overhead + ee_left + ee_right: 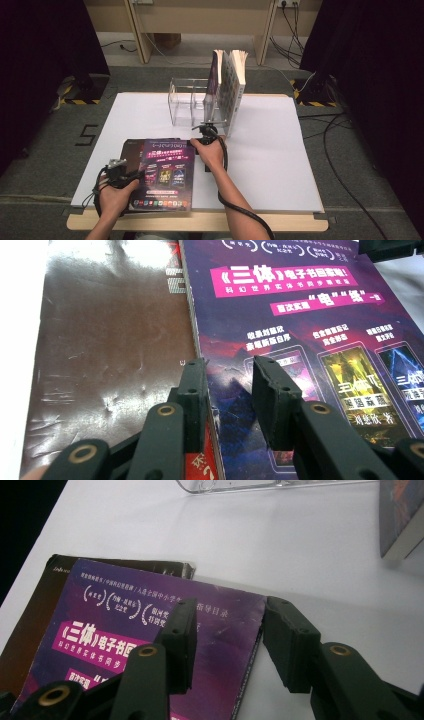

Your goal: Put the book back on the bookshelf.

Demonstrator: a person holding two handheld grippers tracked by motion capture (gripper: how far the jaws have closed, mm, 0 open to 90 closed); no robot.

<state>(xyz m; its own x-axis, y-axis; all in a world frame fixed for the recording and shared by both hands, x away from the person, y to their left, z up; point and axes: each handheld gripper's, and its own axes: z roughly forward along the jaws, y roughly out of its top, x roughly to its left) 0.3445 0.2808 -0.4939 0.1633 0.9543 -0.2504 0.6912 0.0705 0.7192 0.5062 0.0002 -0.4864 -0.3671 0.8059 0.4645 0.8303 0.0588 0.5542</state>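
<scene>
A purple-covered book [162, 175] lies flat on top of a dark brown book [131, 152] near the table's front left. My left gripper [142, 173] is at the purple book's left edge, and in the left gripper view its jaws [230, 375] stand apart astride that edge, one over the brown cover [110, 340], one over the purple cover [300, 315]. My right gripper [202, 136] is at the book's far right corner. There its jaws [227, 615] are open, one above the purple cover [100, 630], the other over bare white table.
A clear acrylic book stand [185, 102] stands at the back middle, with upright books [232, 85] leaning at its right end. White sheet [270, 150] covers the table. The wooden front edge [200, 222] runs below the books.
</scene>
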